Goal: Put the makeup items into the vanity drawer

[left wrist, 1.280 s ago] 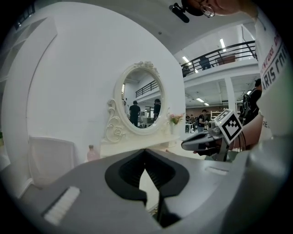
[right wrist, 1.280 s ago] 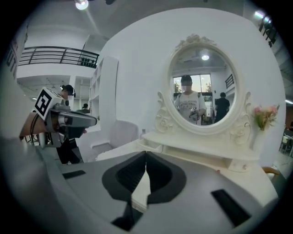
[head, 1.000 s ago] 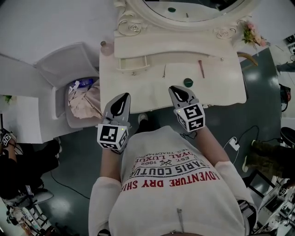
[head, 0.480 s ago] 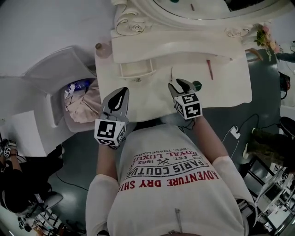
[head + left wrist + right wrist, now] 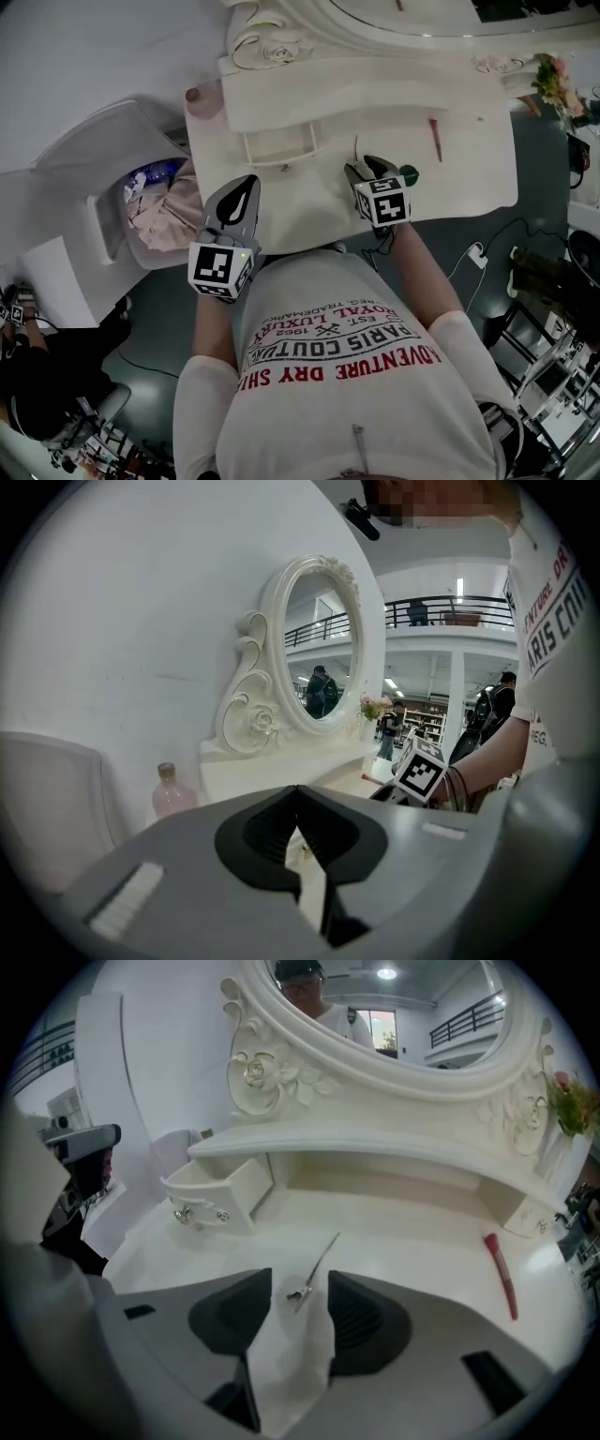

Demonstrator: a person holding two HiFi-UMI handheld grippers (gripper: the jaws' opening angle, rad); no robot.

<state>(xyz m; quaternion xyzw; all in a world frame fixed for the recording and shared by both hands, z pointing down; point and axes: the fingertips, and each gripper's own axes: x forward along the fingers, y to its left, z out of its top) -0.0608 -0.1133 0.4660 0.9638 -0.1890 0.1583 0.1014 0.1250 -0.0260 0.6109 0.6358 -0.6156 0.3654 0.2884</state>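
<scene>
Within the last second the right gripper (image 5: pixel 300 1281) has dropped to the vanity top (image 5: pixel 403 1232) and its jaws have just been opening wide. The thin silver tool (image 5: pixel 319 1262) lies between them, not yet pinched, so pickup looks close. The left gripper (image 5: pixel 298 791) is closed and empty. The small drawer (image 5: pixel 217 1194) stands open far left; a red pencil (image 5: pixel 500 1274) lies right, below the ornate mirror (image 5: pixel 384 1007)

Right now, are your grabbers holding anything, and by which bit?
Nothing is held. The left gripper is shut, empty. The right gripper has just been opening its fingers above a thin metal tool on the vanity, not gripping it.
</scene>
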